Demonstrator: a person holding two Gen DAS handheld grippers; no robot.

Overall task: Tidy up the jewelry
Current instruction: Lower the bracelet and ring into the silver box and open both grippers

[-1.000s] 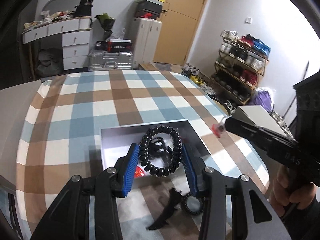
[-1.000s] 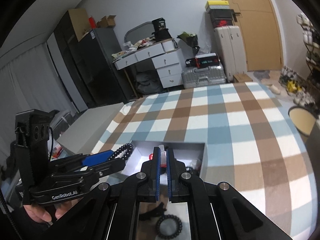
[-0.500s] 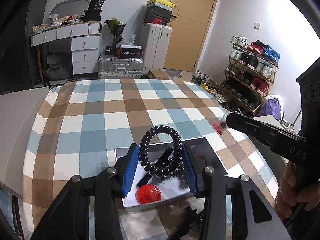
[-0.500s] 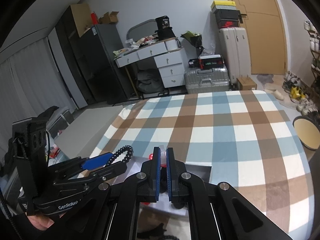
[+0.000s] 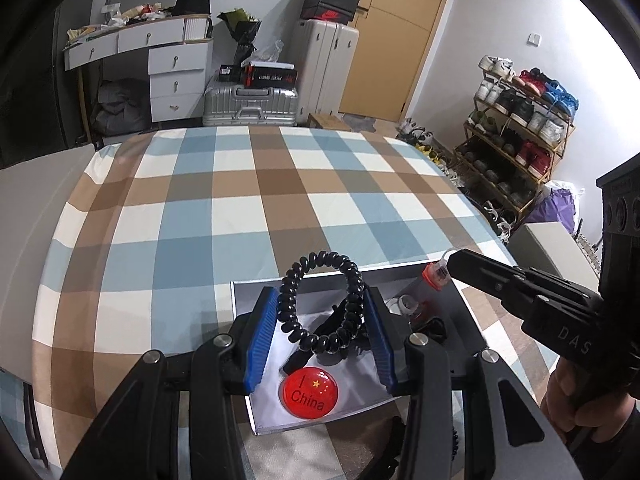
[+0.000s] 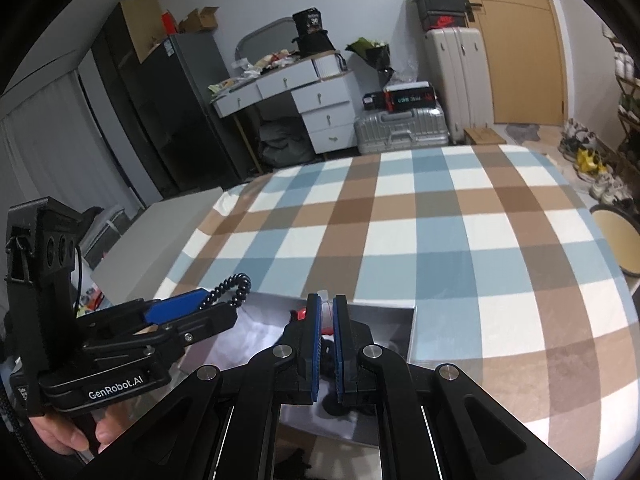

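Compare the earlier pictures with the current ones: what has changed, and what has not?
Both tongs pulled back toward the near side of the box, so the red badge now shows. The left tongs still hold the black coil tie; the right tongs still pinch a small red item.
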